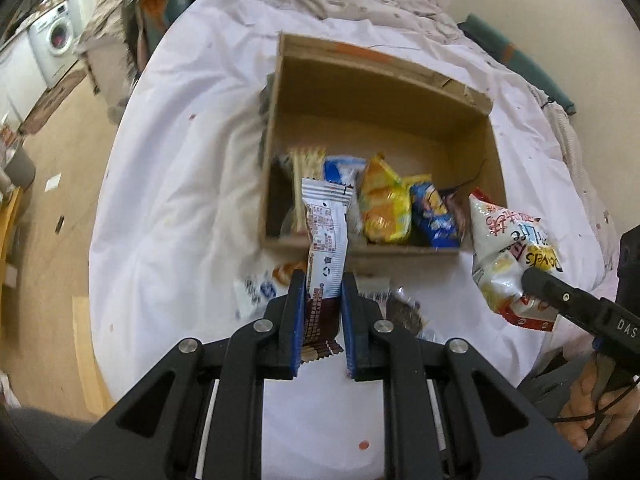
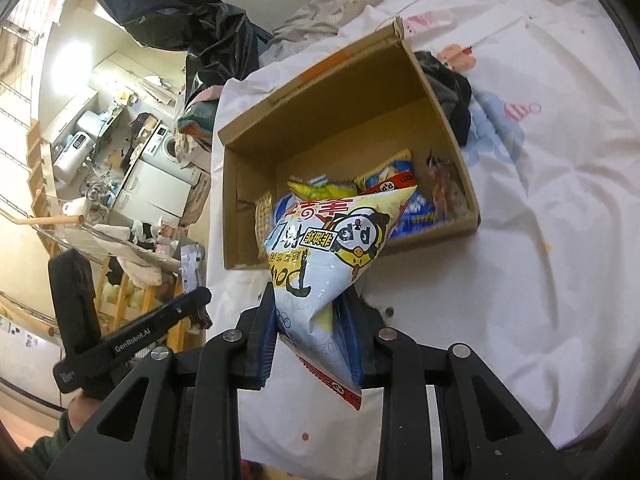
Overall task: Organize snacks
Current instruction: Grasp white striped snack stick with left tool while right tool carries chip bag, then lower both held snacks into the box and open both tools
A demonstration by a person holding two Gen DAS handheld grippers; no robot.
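Observation:
An open cardboard box [image 1: 276, 128] sits on the white sheet and holds several snack packs, among them a yellow-orange bag [image 1: 384, 204] and a blue bag [image 1: 434, 216]. My left gripper [image 1: 322, 280] is shut on a white and brown snack bar [image 1: 326, 236], held just before the box's near wall. My right gripper [image 2: 310, 304] is shut on a white and yellow chip bag with a panda [image 2: 332, 248], held above the box's [image 2: 448, 112] near edge. That chip bag also shows in the left wrist view [image 1: 508, 256], right of the box.
More snack packs [image 1: 260, 288] lie on the sheet [image 1: 180, 160] before the box. A dark cloth [image 2: 452, 92] lies beside the box's right wall. Bedding and a pillow lie beyond. The bed edge drops to a wooden floor [image 1: 60, 184] at left.

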